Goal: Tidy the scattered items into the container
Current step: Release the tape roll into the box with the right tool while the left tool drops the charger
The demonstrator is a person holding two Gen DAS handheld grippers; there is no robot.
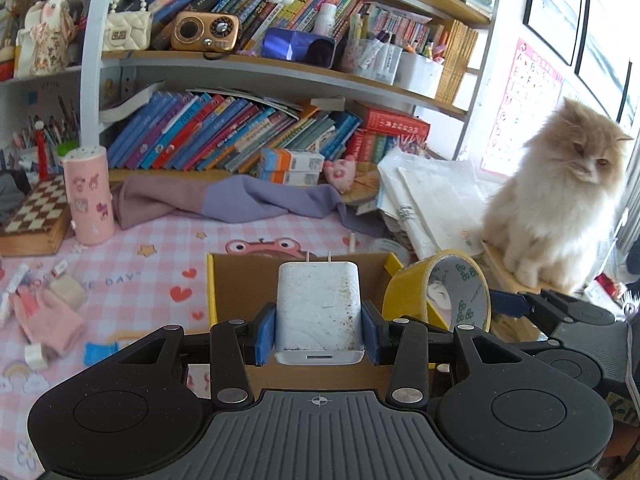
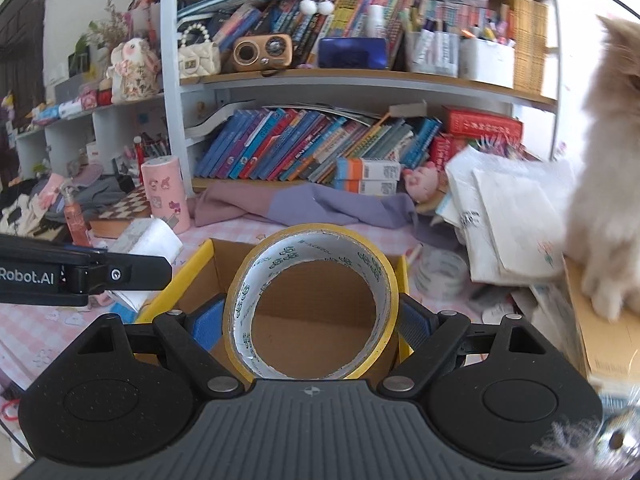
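Left hand-held gripper (image 1: 319, 318) clamps a white, scuffed plastic wall charger (image 1: 318, 308), prongs at twelve o'clock, over the yellow-edged cardboard box (image 1: 240, 280). Right hand-held gripper (image 2: 310, 320) squeezes a yellow tape roll (image 2: 312, 304) at three o'clock. Both tilt downward; release well inside the walls.

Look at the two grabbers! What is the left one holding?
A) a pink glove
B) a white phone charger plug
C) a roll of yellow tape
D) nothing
B: in the left wrist view the left gripper has its blue pads pressed on both sides of the white charger plug, prongs pointing away over the cardboard box; the right gripper has the yellow tape roll.
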